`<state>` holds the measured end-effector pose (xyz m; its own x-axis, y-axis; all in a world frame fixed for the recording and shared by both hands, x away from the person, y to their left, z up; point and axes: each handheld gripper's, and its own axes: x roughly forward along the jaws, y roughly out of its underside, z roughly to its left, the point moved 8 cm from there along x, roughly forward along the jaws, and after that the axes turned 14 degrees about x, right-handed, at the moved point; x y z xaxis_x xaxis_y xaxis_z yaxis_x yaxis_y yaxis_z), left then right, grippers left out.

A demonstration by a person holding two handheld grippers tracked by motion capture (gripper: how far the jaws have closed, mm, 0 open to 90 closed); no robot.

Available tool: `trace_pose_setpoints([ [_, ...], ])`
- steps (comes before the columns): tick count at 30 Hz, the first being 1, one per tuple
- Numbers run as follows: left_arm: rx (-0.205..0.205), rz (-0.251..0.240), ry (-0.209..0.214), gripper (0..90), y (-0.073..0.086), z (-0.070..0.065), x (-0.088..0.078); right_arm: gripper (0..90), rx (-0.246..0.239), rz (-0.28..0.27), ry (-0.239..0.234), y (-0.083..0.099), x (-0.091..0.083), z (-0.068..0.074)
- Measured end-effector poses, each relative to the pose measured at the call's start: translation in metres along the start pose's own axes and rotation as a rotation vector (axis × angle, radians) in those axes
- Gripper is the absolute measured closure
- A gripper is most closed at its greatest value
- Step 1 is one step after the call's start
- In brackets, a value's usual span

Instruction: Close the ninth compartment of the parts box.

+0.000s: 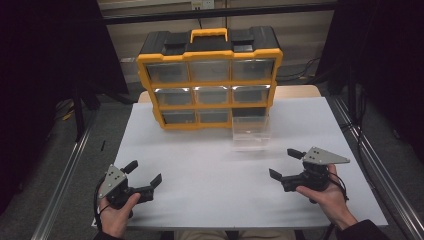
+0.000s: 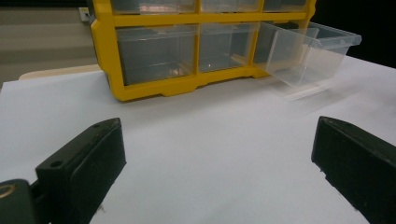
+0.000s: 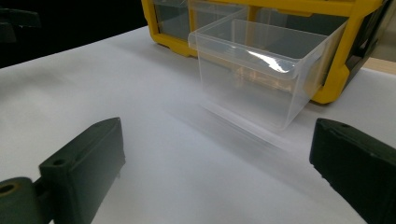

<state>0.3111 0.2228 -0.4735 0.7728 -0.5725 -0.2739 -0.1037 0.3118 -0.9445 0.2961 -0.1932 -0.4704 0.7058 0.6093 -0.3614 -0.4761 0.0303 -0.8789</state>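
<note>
The clear drawer (image 1: 251, 132) sticks far out of the bottom right slot of the yellow cabinet (image 1: 209, 75), resting on the white table (image 1: 210, 170); it looks empty, and judging by that, whatever comes next with it has not begun; the left gripper (image 1: 145, 175) and right gripper (image 1: 285, 164) both hang with jaws spread wide, holding nothing, well apart from the drawer; bare tabletop lies between them, though the right table edge runs close beside the right hand.
</note>
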Motion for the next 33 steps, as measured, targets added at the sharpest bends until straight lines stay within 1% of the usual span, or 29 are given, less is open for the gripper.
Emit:
trace_pose_setpoints([
  [1, 0.001, 0.0, -0.001, 2.7, 0.0, 0.0, 0.0, 4.5, 0.0, 0.0, 0.0, 0.0, 0.0, 0.0],
  [2, 0.002, 0.0, -0.001, 2.7, 0.0, 0.0, 0.0, 8.2, 0.002, 0.003, -0.003, -0.001, 0.002, 0.0],
  [4, 0.001, -0.001, -0.001, 2.7, 0.0, 0.0, 0.0, 9.4, 0.005, 0.004, -0.008, -0.002, 0.003, -0.001],
  [5, 0.001, -0.001, -0.002, 2.7, 0.0, 0.0, 0.0, 12.2, 0.009, 0.006, -0.009, -0.002, 0.004, -0.001],
  [6, 0.001, -0.001, -0.002, 2.7, 0.0, 0.0, 0.0, 12.2, 0.009, 0.006, -0.009, -0.002, 0.004, -0.001],
  [7, 0.001, -0.001, -0.003, 2.7, 0.0, 0.0, 0.0, 16.2, 0.008, 0.007, -0.015, -0.003, 0.005, -0.001],
  [8, 0.001, -0.001, -0.003, 2.7, 0.0, 0.0, 0.0, 16.2, 0.008, 0.007, -0.015, -0.003, 0.005, -0.001],
  [10, 0.002, -0.001, -0.002, 2.7, 0.0, 0.0, 0.0, 21.3, 0.009, 0.012, -0.015, -0.003, 0.008, -0.002],
  [11, 0.005, 0.0, -0.003, 2.7, 0.0, 0.0, 0.0, 21.3, 0.009, 0.012, -0.015, -0.003, 0.008, -0.002],
  [13, 0.005, 0.0, -0.003, 2.7, 0.0, 0.0, 0.0, 26.5, 0.015, 0.011, -0.013, -0.004, 0.01, -0.002],
  [14, 0.006, 0.0, -0.004, 2.7, 0.0, 0.0, 0.0, 26.5, 0.015, 0.011, -0.013, -0.004, 0.01, -0.002],
  [15, 0.006, 0.0, -0.004, 2.7, 0.0, 0.0, 0.0, 30.4, 0.009, 0.006, -0.014, -0.005, 0.012, -0.001],
  [16, 0.004, 0.0, -0.003, 2.7, 0.0, 0.0, 0.0, 30.4, 0.009, 0.006, -0.014, -0.005, 0.012, -0.001],
  [19, 0.006, -0.001, -0.005, 2.7, -0.001, 0.0, 0.0, 41.2, 0.016, 0.01, -0.023, -0.006, 0.014, 0.0],
  [20, 0.007, -0.001, -0.004, 2.7, -0.001, 0.0, 0.0, 41.2, 0.016, 0.01, -0.023, -0.006, 0.014, 0.0],
  [21, 0.005, -0.002, 0.001, 2.7, -0.001, -0.001, 0.0, 46.6, 0.017, 0.009, -0.034, -0.007, 0.016, 0.0],
  [22, 0.006, -0.001, 0.0, 2.7, -0.001, 0.0, 0.0, 46.6, 0.017, 0.009, -0.034, -0.007, 0.016, 0.0],
  [25, 0.005, -0.003, 0.001, 2.7, -0.001, -0.001, 0.0, 55.1, 0.021, 0.008, -0.043, -0.008, 0.018, -0.001],
  [26, 0.01, -0.001, -0.007, 2.7, -0.001, 0.0, -0.001, 56.6, 0.022, 0.009, -0.042, -0.008, 0.018, -0.001],
  [27, 0.009, -0.002, -0.007, 2.7, -0.001, 0.0, 0.0, 58.6, 0.022, 0.008, -0.044, -0.008, 0.019, -0.001],
  [28, 0.008, -0.002, -0.002, 2.7, -0.001, 0.0, 0.0, 58.6, 0.022, 0.008, -0.044, -0.008, 0.019, -0.001],
  [29, 0.007, -0.003, -0.002, 2.7, -0.001, 0.0, 0.0, 61.3, 0.018, 0.009, -0.044, -0.008, 0.019, -0.001],
  [30, 0.002, -0.004, -0.001, 2.7, -0.001, -0.001, 0.0, 66.6, 0.019, 0.009, -0.042, -0.008, 0.019, -0.001],
  [31, 0.008, -0.002, -0.005, 2.7, -0.001, 0.0, 0.0, 68.9, 0.018, 0.009, -0.044, -0.008, 0.02, -0.001],
  [33, 0.007, -0.003, -0.004, 2.7, -0.001, 0.0, 0.0, 73.9, 0.015, 0.009, -0.051, -0.008, 0.021, -0.001],
])
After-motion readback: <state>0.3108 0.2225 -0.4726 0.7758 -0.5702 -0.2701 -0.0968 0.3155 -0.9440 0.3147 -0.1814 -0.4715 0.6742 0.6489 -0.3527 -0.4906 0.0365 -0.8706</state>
